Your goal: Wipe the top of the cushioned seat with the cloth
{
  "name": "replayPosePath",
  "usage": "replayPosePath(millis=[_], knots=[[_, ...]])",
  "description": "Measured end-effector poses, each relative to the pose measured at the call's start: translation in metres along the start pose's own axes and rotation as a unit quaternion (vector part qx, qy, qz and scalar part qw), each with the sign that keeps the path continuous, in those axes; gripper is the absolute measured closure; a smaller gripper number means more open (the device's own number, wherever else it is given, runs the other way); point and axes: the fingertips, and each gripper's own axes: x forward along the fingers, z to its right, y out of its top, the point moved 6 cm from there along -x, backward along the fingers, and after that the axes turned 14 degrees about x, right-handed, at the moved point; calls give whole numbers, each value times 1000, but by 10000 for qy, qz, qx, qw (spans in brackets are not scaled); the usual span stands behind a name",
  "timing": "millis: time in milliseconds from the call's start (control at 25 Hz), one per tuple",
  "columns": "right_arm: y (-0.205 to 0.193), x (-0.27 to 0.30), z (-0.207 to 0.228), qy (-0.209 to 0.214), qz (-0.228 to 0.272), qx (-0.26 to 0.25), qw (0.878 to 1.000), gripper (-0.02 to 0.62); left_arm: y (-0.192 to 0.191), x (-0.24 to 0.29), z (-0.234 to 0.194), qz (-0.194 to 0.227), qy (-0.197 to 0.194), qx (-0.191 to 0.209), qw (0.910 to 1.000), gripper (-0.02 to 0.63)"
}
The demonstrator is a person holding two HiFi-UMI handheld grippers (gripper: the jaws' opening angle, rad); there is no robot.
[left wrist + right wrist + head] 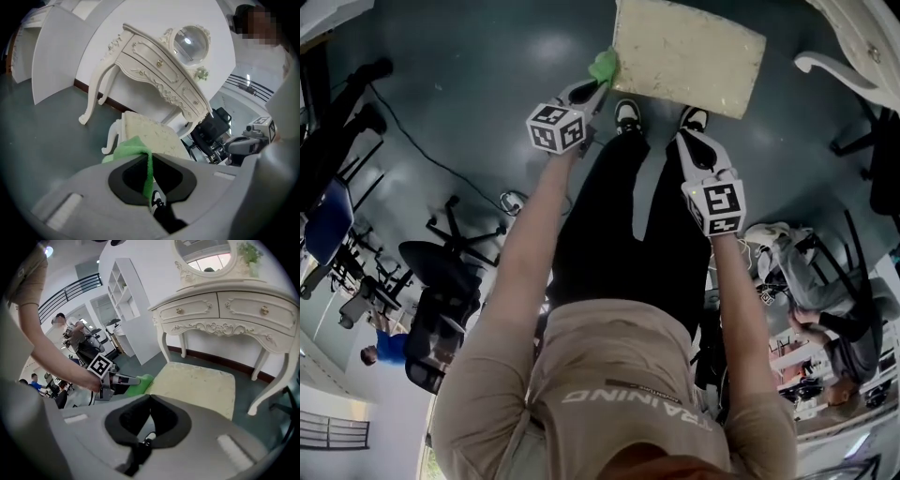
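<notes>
— Losing anything off the edges?
— Losing the far side of the cushioned seat (689, 52) past the top of the head view, and hiding its legs under the pad there. Making out only a bunched corner of the green cloth (604, 66), touching the seat's near left corner, upper middle of that frame.
— Holding it how?
— Pinching it between the fingers of the left gripper (596, 89), clamping on one thin fold running down the middle of the left gripper view, burying the rest behind the grey jaws. Pressing the right gripper (150, 398) fingers together on nothing, hanging just short of the seat's near edge, right of centre in the head view, beside a shoe (694, 119).
— Finding room to move?
— Seeing bare dark floor (487, 84) spreading left of the seat. Crowding the far side with a white dressing table (225, 310), standing close behind. Noting office chairs (441, 272) well apart, lower left.
— Reading any print?
— Reading "TRAINING" upside down across the shirt (642, 403), bottom of the head view.
</notes>
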Motion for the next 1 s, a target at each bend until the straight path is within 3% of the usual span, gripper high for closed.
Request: replayPosePath(millis=[240,720,1000], knots=[[-17,-19,27,-130,-31,235,9996,598,-5,31,30,-336,12,85,9994,581],[-39,-52,85,-193,35,605,9980,598,-1,81,68,-508,69,-64,9987,581],[-47,-94,138,-284,114,730,9969,598,6,127,131,-634,-200,43,9978,581]])
